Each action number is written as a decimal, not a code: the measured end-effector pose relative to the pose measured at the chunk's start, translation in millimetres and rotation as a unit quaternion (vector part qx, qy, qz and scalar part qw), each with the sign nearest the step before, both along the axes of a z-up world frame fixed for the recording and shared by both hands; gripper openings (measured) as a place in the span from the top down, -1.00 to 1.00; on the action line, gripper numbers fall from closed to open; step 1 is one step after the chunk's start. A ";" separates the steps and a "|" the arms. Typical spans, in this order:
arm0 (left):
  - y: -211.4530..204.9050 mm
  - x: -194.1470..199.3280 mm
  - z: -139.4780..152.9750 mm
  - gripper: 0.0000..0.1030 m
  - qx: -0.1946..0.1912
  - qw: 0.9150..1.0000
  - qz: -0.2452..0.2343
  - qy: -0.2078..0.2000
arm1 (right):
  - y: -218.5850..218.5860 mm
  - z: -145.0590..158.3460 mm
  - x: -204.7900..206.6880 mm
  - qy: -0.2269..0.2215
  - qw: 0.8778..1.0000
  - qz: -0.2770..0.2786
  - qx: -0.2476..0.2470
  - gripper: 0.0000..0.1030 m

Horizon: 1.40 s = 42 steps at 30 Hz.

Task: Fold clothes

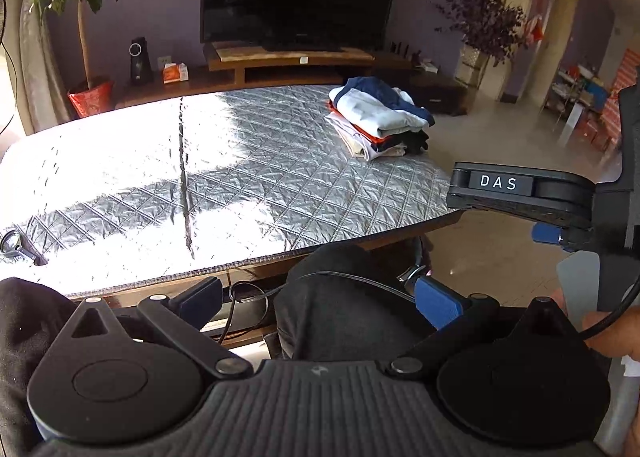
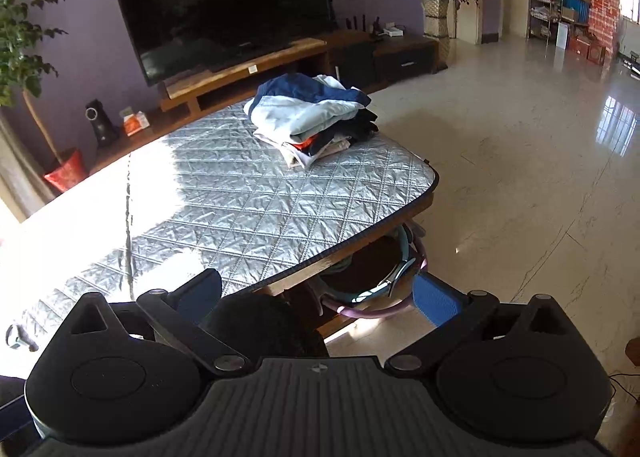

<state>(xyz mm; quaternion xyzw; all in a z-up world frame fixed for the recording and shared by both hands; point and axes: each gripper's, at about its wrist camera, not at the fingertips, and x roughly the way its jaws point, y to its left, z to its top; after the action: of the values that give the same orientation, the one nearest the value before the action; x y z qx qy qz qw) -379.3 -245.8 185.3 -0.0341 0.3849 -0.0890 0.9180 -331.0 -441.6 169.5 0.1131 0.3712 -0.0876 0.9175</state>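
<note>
Your left gripper [image 1: 320,303] and right gripper [image 2: 318,297] both hold jaws spread, near the table's [image 2: 248,193] edge; folded clothes stack [image 2: 316,117] sits apparently at its far corner

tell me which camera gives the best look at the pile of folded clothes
The right wrist view: the pile of folded clothes sits nearer and larger there, with its stacked layers showing. The left wrist view shows the same pile smaller, off toward the table's far right corner.

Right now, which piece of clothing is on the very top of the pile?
The light blue and navy top sits highest on the pile. The orange, white and black clothes are squashed underneath, with only their edges peeking out.
</note>
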 end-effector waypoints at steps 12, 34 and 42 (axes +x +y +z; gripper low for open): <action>9.4 -12.4 10.5 -0.98 -0.010 0.999 -0.024 -0.028 | 28.7 11.7 -19.8 -0.012 0.999 0.013 -0.044 -0.99; 39.3 -6.1 2.4 -0.97 -0.047 0.998 0.012 -0.028 | 43.3 -5.9 -19.2 0.013 0.996 0.029 -0.078 -0.99; 47.0 -10.0 1.3 -0.98 -0.080 0.996 0.013 -0.035 | 42.9 -6.1 -20.4 0.007 0.996 0.029 -0.080 -0.99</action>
<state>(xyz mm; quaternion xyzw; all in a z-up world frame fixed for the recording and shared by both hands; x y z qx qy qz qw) -389.4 -198.8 186.6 -0.1100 0.3439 -0.1085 0.9262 -351.5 -398.7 163.4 0.0275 0.3722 -0.0910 0.9233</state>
